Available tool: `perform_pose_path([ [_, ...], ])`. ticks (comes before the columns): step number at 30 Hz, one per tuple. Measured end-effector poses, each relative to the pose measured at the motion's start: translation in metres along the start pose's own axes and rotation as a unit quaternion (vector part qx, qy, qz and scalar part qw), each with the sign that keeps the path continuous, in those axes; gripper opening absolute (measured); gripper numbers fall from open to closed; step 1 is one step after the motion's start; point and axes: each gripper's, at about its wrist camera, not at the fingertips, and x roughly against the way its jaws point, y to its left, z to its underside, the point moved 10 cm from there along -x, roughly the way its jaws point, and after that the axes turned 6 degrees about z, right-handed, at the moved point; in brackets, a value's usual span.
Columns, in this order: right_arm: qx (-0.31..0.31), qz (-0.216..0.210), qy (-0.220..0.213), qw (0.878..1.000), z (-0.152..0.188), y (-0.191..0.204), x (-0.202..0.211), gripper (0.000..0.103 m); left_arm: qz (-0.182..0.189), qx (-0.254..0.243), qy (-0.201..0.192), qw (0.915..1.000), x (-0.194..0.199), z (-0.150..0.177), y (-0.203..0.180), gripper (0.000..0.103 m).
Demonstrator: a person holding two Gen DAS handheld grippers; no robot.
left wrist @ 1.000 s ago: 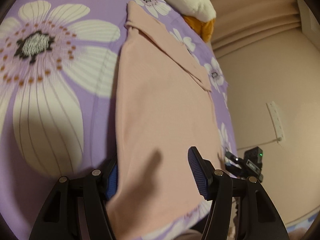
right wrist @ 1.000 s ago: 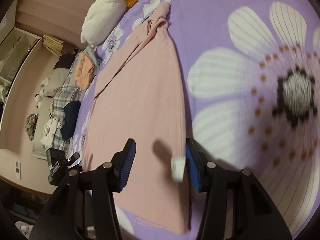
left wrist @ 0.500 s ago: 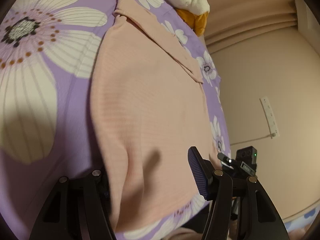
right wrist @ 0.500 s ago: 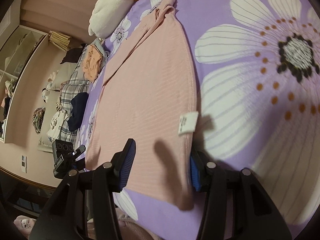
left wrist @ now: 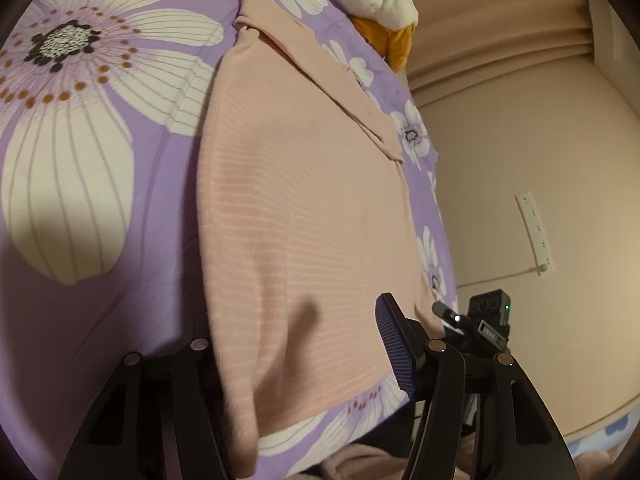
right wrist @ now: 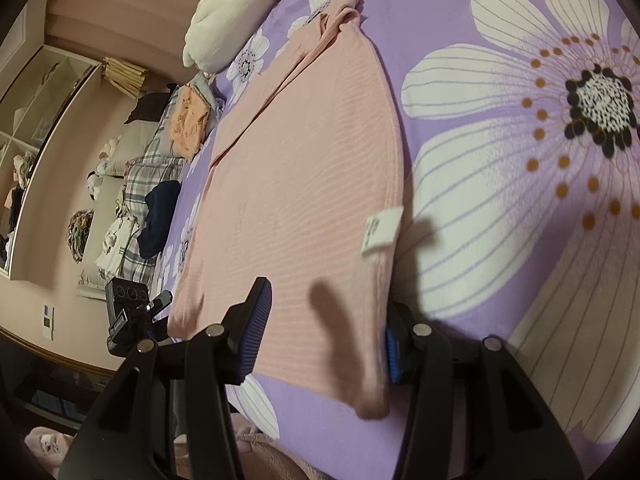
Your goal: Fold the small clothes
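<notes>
Lying flat on the purple flowered bedsheet (left wrist: 120, 320), the pink shirt (left wrist: 304, 220) stretches away from both cameras, its collar end at the far side near a white plush toy (right wrist: 224, 28). The left gripper (left wrist: 296, 344) has its jaws wide apart at the near hem; the right pad stands above the cloth, and the left finger is hidden behind the shirt's edge. The right gripper (right wrist: 324, 332) is also spread wide, with the near corner of the shirt between its pads; one blue pad sits just behind the side edge. A white label (right wrist: 382, 230) sticks out at that edge. Other clothes (right wrist: 160, 168) lie in a pile beyond the bed.
</notes>
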Motion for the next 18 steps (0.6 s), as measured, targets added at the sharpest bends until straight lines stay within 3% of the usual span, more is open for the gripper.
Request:
perform_pose_path([
  [3, 0.002, 0.01, -0.006, 1.0, -0.002, -0.001, -0.003, 0.041, -0.017, 0.006, -0.001, 0.9998, -0.003, -0.004, 0.007, 0.035],
  [4, 0.003, 0.016, -0.008, 1.0, -0.004, -0.002, -0.005, 0.033, -0.022, 0.009, -0.002, 0.9997, -0.004, -0.006, 0.01, 0.029],
  [10, 0.019, 0.043, -0.018, 0.999, -0.012, 0.0, -0.01, 0.01, -0.045, 0.015, -0.008, 0.9988, -0.004, -0.011, 0.014, 0.011],
  [18, 0.049, 0.013, -0.059, 0.997, -0.028, 0.031, 0.006, 0.006, -0.033, -0.008, -0.04, 0.9986, 0.01, -0.028, -0.009, 0.001],
])
